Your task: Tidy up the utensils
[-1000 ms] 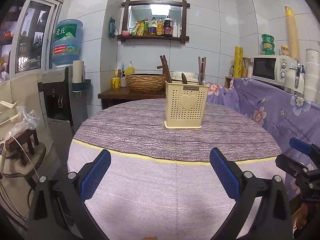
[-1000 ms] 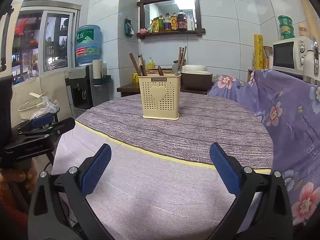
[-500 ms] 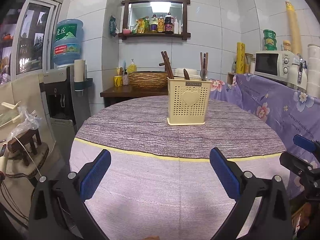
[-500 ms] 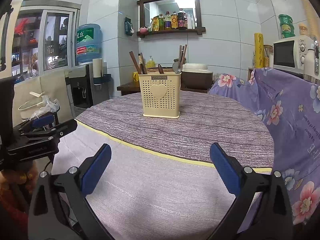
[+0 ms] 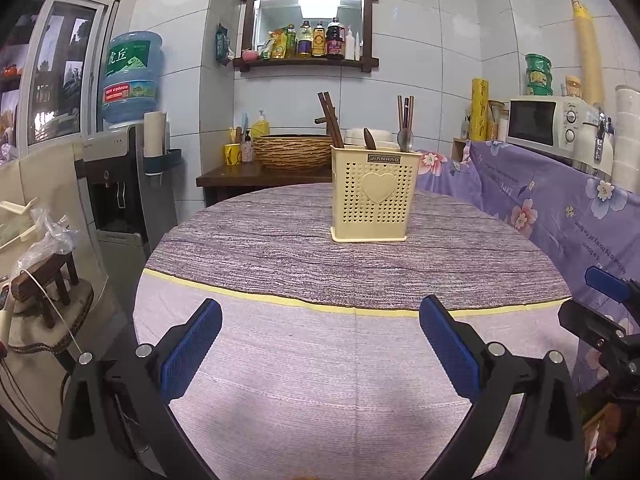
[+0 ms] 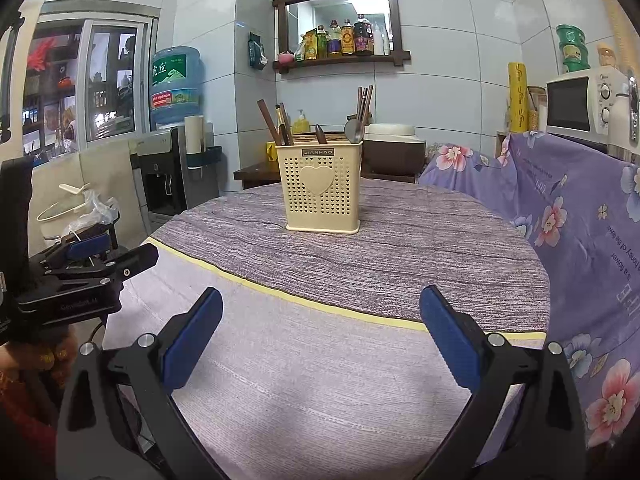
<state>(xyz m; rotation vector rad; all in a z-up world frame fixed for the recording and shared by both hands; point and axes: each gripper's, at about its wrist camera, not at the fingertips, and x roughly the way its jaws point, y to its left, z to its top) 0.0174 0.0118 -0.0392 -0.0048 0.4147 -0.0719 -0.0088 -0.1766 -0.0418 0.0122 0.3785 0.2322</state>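
A: Start with the big thing. What does the desk [image 5: 304, 364] look like?

B: Round, under a striped cloth, and the only thing standing on it is the cream holder [image 5: 374, 196], toward the far side and well back from every edge. No spoon or chopstick lies loose on the cloth.

A: So is the sorting finished?

B: I'd judge it close to done. Dark chopsticks [image 5: 329, 118] lean in the holder's left part, more chopsticks [image 5: 405, 114] stand upright at the right, and a metal spoon [image 5: 405, 139] and a brown spoon [image 5: 369, 139] poke up between them. I can't see inside the compartments, so I can't tell whether any piece sits in the wrong one.

A: What room is there to move?

B: Plenty in front. The near half of the cloth is bare. The flowered purple cloth [image 6: 580, 216] crowds the right rim, and the water dispenser [image 5: 120, 184] stands near the left.

A: And the tools?

B: The left hand-held gripper [image 5: 320, 344] is spread wide with nothing between its blue pads; the right hand-held gripper [image 6: 320, 340] likewise. Both hang over the near edge, well apart from the holder.
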